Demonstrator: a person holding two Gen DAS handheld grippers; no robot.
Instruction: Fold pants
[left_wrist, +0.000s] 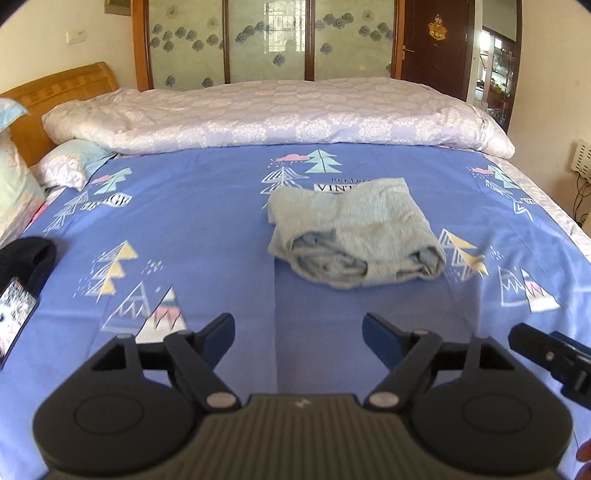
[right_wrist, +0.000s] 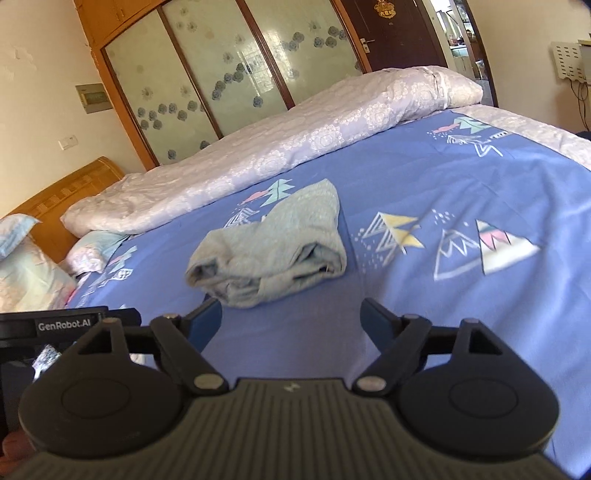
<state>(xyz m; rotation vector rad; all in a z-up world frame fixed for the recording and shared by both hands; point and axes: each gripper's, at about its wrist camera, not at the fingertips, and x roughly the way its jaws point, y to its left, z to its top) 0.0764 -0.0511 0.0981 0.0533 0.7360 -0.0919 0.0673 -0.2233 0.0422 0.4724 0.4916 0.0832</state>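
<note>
Bed (left_wrist: 207, 229) under a blue sheet printed with trees and peaks, lit by daylight. Pale lilac quilt (left_wrist: 280, 118) rolled along the far edge. Wooden headboard (left_wrist: 55, 96) on the left, pillows (left_wrist: 70, 166) beside it. Behind, a wardrobe (left_wrist: 266, 40) with frosted floral sliding panels (wood-framed). Dark brown door (left_wrist: 436, 44) to its right. Cream walls (left_wrist: 55, 40).
</note>
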